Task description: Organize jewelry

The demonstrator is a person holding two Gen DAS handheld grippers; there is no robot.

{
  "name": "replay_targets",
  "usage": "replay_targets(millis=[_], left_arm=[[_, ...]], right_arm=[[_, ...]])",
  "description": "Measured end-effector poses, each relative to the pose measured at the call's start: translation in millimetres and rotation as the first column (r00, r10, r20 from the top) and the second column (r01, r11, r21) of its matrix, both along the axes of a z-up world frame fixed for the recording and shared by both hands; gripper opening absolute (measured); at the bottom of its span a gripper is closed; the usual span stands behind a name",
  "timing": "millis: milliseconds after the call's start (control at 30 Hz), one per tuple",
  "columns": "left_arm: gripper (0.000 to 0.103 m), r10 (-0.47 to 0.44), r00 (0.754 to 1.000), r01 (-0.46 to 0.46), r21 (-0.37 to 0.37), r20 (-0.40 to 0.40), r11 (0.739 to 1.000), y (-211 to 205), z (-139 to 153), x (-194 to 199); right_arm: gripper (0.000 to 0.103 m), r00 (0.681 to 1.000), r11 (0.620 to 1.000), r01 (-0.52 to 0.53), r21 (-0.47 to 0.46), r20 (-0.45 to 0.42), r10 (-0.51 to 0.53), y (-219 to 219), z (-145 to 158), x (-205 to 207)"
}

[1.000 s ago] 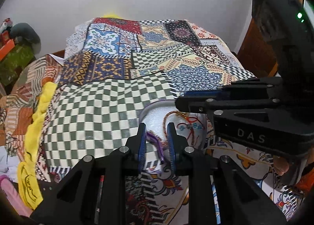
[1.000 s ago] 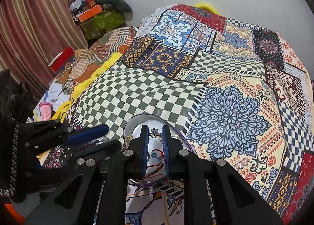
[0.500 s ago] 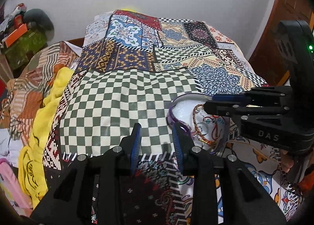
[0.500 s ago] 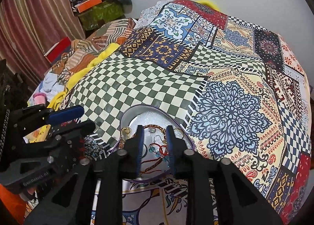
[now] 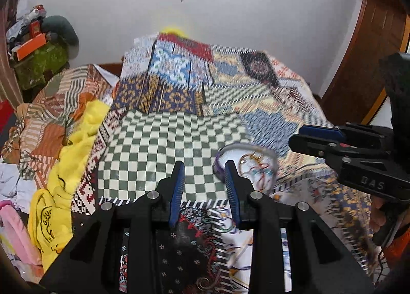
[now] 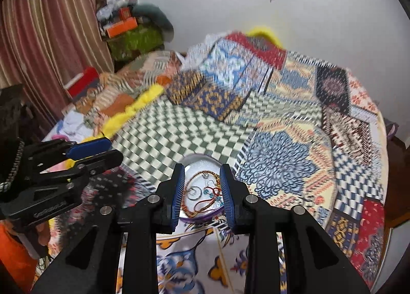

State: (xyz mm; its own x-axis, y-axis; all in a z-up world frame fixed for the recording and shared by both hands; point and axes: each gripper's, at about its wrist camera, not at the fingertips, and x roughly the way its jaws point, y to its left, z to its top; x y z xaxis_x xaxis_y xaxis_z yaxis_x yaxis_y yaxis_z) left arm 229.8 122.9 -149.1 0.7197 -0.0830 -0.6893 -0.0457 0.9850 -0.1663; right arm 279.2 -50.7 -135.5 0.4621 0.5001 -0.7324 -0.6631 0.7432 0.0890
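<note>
Both my grippers hang above the jewelry tray on the patchwork bedspread, holding nothing.

The round purple-rimmed tray (image 6: 202,217) lies flat on the bedspread (image 6: 282,165), at the near edge of its green-checked patch (image 5: 153,150). Inside it sits a tangle of jewelry (image 6: 205,195): red and brown cords looped around, a silver ring, a few turquoise beads. The pile is too knotted and blurred for me to give it a long axis or a heading. My right gripper (image 6: 202,188) hangs over the tray with its jaws parted a little and only air between the blue pads. My left gripper (image 5: 205,183) is just left of the tray, likewise slightly spread and empty.
</note>
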Motion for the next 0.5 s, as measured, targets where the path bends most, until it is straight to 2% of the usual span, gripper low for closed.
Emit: replay_targets(millis=[133, 267, 333, 433, 467, 500], left_arm=[[0.031, -0.008, 0.996, 0.007, 0.016, 0.093, 1.000, -11.2, 38.8, -26.5], [0.033, -0.025, 0.973, 0.006, 0.081, 0.228, 0.997, -30.1, 83.6, -62.6], [0.043, -0.028, 0.953, -0.003, 0.104, 0.301, 0.995, -39.0, 103.8, -82.6], [0.053, -0.030, 0.912, -0.034, 0.149, 0.409, 0.988, -56.6, 131.2, -116.2], [0.056, -0.033, 0.896, -0.043, 0.160, 0.442, 0.986, -62.3, 139.1, -127.9], [0.065, -0.033, 0.882, -0.051, 0.164, 0.469, 0.985, -66.7, 145.3, -137.0]], right_arm=[[0.025, 0.994, 0.996, 0.010, 0.084, 0.112, -0.019, -22.0, 45.4, -36.7], [0.025, 0.967, 0.985, 0.014, 0.170, 0.249, -0.057, -41.6, 88.8, -80.6], [0.025, 0.946, 0.975, 0.012, 0.223, 0.315, -0.083, -53.7, 110.6, -105.6], [0.025, 0.913, 0.962, 0.013, 0.274, 0.389, -0.123, -65.8, 129.9, -136.1], [0.026, 0.899, 0.958, 0.014, 0.287, 0.415, -0.138, -70.1, 135.3, -147.0], [0.031, 0.882, 0.954, 0.020, 0.299, 0.443, -0.157, -73.8, 140.4, -158.5]])
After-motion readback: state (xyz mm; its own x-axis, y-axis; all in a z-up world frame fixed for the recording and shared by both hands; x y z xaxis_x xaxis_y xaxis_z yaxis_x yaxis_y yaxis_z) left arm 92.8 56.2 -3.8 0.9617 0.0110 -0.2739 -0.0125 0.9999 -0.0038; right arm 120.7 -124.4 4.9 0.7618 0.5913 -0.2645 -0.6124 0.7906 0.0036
